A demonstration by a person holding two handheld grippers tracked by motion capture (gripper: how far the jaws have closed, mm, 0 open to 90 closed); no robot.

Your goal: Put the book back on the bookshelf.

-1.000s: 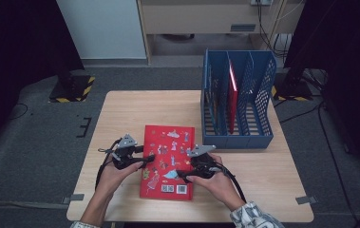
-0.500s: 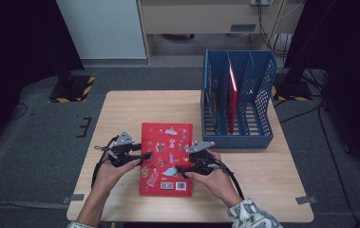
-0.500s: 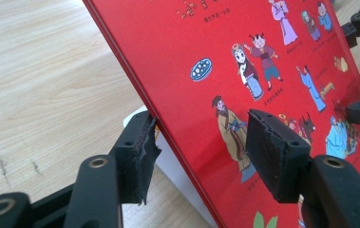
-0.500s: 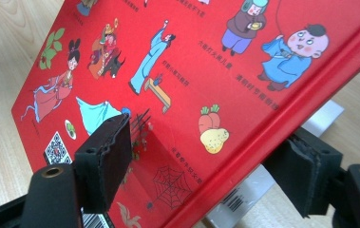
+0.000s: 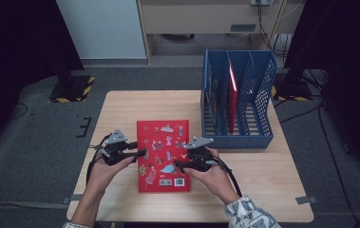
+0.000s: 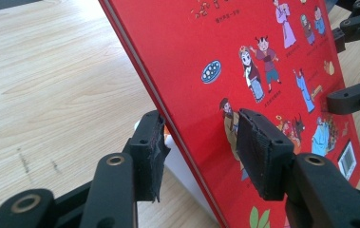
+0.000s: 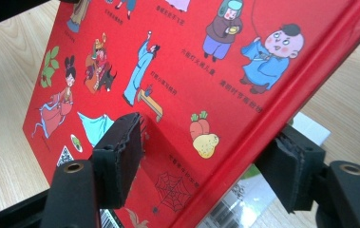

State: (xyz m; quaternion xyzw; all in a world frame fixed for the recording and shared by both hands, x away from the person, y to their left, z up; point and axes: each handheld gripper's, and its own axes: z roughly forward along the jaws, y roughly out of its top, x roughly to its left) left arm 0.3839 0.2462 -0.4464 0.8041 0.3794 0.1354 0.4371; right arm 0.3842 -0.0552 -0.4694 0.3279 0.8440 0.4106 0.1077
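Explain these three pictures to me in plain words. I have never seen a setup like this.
A person sits at a wooden table, holding a hand-held two-jaw tool in each hand: the left gripper and the right gripper. The wide picture comes from a camera above the table. The other two come from cameras riding on each gripper, looking along its black jaws. A red picture book lies between the hands. Each gripper has one jaw over the cover and one under an edge, and both have just been closing. Behind stands a blue file rack with a red book upright inside.
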